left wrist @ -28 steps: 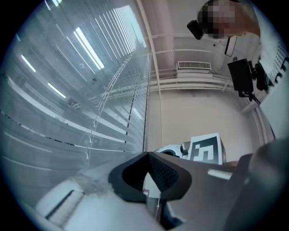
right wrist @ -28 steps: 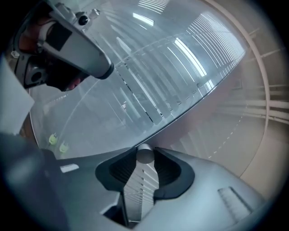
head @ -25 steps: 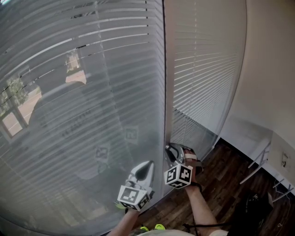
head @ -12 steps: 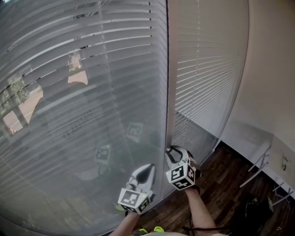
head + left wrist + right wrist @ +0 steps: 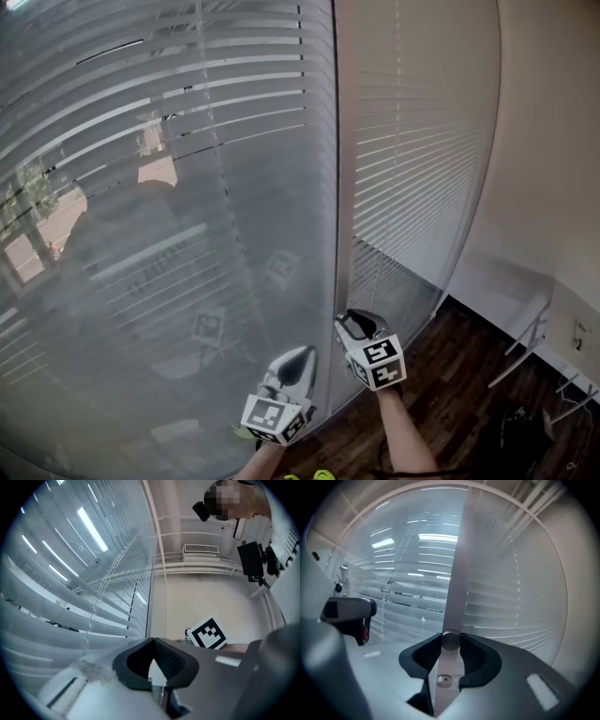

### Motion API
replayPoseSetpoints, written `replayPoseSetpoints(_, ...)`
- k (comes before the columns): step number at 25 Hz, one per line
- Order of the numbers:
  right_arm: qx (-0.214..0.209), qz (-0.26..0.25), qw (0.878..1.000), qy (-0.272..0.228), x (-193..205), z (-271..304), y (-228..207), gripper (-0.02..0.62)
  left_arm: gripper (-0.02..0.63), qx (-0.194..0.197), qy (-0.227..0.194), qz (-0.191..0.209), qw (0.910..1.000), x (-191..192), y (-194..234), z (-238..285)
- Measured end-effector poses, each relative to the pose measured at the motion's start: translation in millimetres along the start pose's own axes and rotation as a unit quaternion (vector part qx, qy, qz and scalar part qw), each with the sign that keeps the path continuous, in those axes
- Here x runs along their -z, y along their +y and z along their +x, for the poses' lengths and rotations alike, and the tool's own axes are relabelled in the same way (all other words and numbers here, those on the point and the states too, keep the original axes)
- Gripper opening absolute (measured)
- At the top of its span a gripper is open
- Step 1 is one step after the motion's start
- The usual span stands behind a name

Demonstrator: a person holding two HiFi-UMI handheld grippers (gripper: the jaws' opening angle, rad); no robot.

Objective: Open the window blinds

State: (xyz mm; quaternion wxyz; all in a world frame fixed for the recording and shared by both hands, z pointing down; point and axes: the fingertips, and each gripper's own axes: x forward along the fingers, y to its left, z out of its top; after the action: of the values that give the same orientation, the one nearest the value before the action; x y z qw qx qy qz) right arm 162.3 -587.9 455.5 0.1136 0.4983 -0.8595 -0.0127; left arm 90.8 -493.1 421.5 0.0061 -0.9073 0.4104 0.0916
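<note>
Blinds, look: Two pale horizontal-slat window blinds are hanging side by side. The left blind [image 5: 169,187] is letting a building and greenery show through between its slats. The right blind [image 5: 422,169] is showing a nearly unbroken pale face with thin bright lines.

Blinds, place: They are filling the window ahead of the person, reaching down towards the floor [image 5: 450,375]. A window post [image 5: 344,169] is standing between them.

Axis: The slats are running level across the window and stacking one above another. The ladder cords [image 5: 211,141] and the post are running top to bottom.

Knob: A small round metal knob [image 5: 450,640] is sitting on the post, with a smaller round fitting [image 5: 443,680] just below it.

Right hand-held gripper [image 5: 352,323]: It is gripping the knob, one dark pad pressing on each side, low on the post.

Left hand-held gripper [image 5: 302,354]: Its jaws are lying together at the tips with nothing held. It is hovering close in front of the left blind, lower than the right one and apart from it. Whether it is touching the glass cannot be told.

Edges and room: A plain wall [image 5: 544,141] is standing just beside the right blind's outer edge. Dark wooden floor is lying open to the lower right.
</note>
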Motion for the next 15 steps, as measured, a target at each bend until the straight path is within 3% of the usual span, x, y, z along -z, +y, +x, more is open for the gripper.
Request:
replayPoseSetpoints(3, -0.008, 0.038, 0.999, -0.01, 0.2, 0.4, -2.9, 0.127, -0.008, 0.004, -0.001, 0.0, 1.0, -0.4, 0.1, 2.4)
replayPoseSetpoints(15, -0.019, 0.113, 0.993, -0.028, 0.6, 2.8, -6.6, 0.129, -0.008, 0.012, -0.002, 0.001, 0.9999, 1.4, 0.5, 6.1)
